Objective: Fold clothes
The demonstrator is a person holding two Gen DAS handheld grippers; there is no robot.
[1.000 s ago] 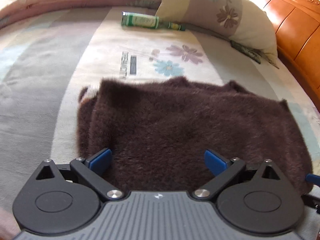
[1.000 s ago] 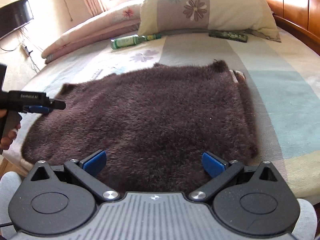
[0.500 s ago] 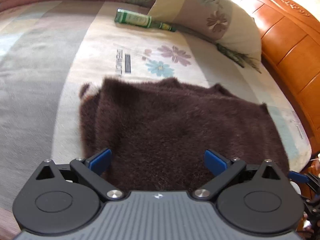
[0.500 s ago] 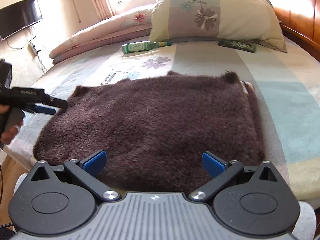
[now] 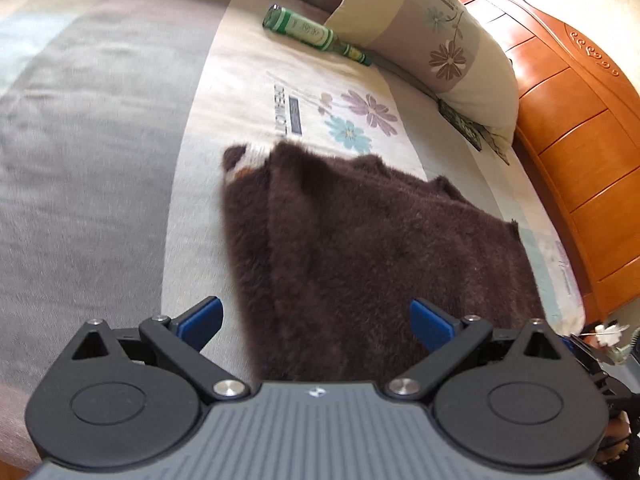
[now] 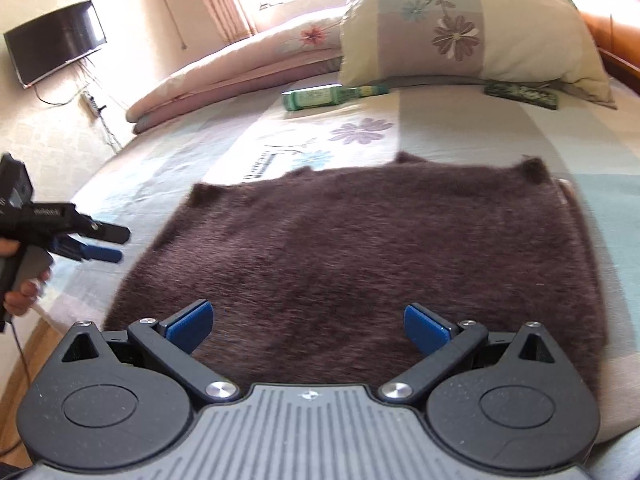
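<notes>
Brown fuzzy garment [image 6: 368, 256] spread flat on the bed [image 6: 520, 136], already doubled once to judge by the layered edge with a pale cuff [image 5: 250, 160] peeking out at the far-left corner in the left wrist view. Long axis running across the right wrist view, left to right, short axis running away toward the pillow [image 6: 472, 32] and the green bottle [image 6: 332, 98]. Right gripper [image 6: 308, 324] spread wide, empty, hovering just over the near hem about midway along it, cloth stretching ahead and to both sides. Left gripper [image 5: 316, 320], also gaping wide and empty, poised at the garment's left end: near-left corner falling between the blue fingertips [image 5: 202, 318], left pad over bare sheet, right pad over pile. Seen from the right wrist view, left gripper [image 6: 102, 246] held by a hand [image 6: 24, 292] just off the left short edge, apart from the cloth. Likely next: a fold along the long axis, left end carried over toward the right. Left gripper nearer to that end, so probably the one to pinch first. Nothing gripped yet
</notes>
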